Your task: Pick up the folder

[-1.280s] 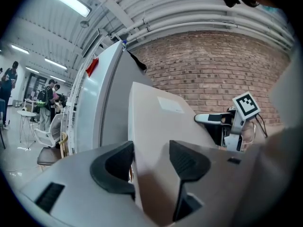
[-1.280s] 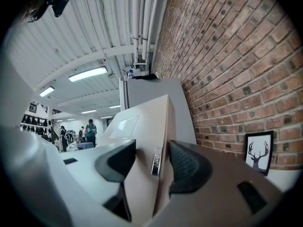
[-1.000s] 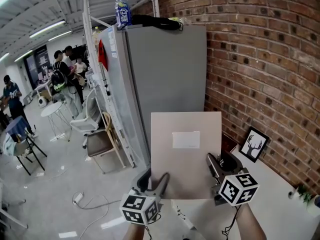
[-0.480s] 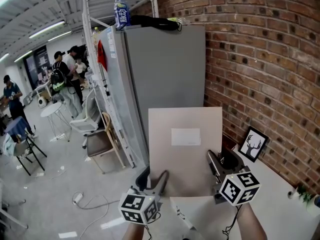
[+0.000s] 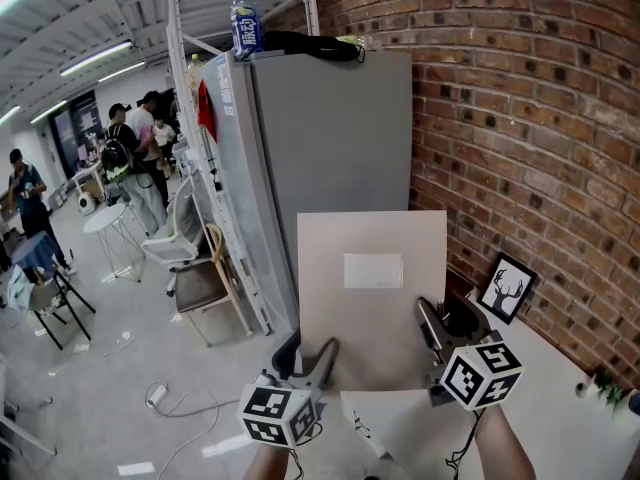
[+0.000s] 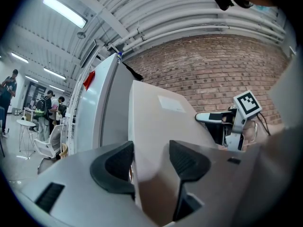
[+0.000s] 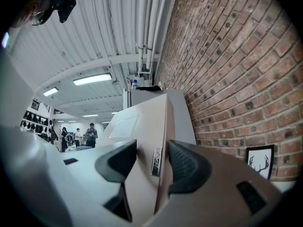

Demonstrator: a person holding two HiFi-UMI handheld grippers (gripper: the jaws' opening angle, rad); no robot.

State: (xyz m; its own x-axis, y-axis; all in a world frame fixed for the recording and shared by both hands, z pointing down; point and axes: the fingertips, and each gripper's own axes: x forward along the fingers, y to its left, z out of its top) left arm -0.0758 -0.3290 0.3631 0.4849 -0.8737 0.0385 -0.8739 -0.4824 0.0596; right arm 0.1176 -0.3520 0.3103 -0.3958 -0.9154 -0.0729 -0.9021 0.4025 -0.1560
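A beige folder [image 5: 370, 308] with a white label [image 5: 373, 270] stands upright in the air, in front of me. My left gripper [image 5: 312, 353] is shut on its lower left corner, and in the left gripper view the folder [image 6: 156, 126] sits squeezed between that gripper's [image 6: 150, 162] dark pads. My right gripper [image 5: 432, 323] is shut on the lower right edge. The right gripper view shows the thick spine of the folder [image 7: 142, 122] clamped in that gripper [image 7: 152, 164]. Both grippers point level.
A tall grey cabinet [image 5: 320, 148] with a bottle [image 5: 244, 20] on top stands right behind the folder. A brick wall [image 5: 530, 138] runs along the right. A white table [image 5: 560, 388] below carries a framed deer picture [image 5: 507, 289]. People [image 5: 135, 143] and chairs [image 5: 185, 238] are at the far left.
The folder sits slightly higher in the head view than a second ago. Both grippers keep the same hold on it.
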